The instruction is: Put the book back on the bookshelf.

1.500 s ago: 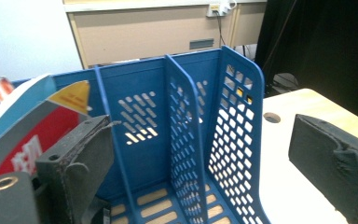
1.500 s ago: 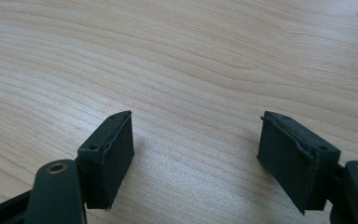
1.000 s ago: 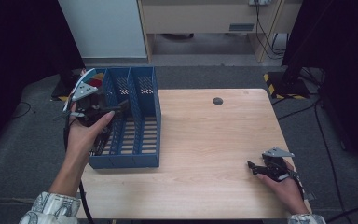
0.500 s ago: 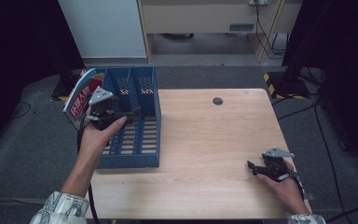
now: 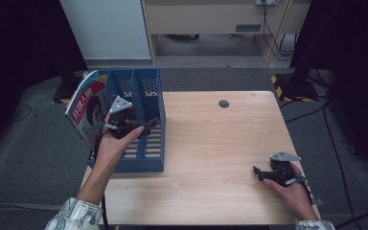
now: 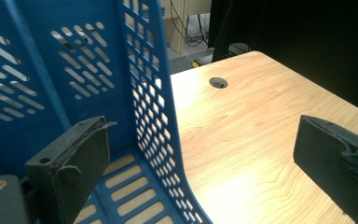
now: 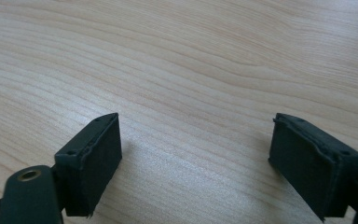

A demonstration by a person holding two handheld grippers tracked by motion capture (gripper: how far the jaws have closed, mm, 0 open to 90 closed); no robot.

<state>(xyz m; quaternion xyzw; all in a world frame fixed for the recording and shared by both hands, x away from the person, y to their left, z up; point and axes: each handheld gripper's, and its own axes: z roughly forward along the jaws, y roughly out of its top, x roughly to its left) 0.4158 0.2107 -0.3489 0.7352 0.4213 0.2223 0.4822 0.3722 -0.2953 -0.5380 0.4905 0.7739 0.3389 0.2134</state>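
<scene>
The left hand-held gripper [image 5: 146, 125] hovers over the blue file rack [image 5: 149, 91] at the left end of the wooden tabletop [image 5: 211, 143], its jaws spread wide and gripping nothing. In the left gripper view, one jaw stands inside the rack's right-hand compartment while the other hangs out over bare wood, so the rack's perforated right wall [image 6: 156, 116] rises between them without touching either pad. A magazine [image 5: 87, 108] with a red-and-white cover and a round dark picture leans tilted in the rack's left side, just beside the left hand [image 5: 115, 143], its upper edge jutting past the rack's outer wall. The rack lies along the table's left edge, its slotted floor visible. Well apart, near the front right corner, the right hand-held gripper [image 5: 258, 171] rests low over the tabletop in the right hand [image 5: 292, 189]; its jaws have just been opening and stand apart with only bare wood grain between them. A small dark round hole [image 5: 224, 103] sits toward the far edge of the tabletop.
</scene>
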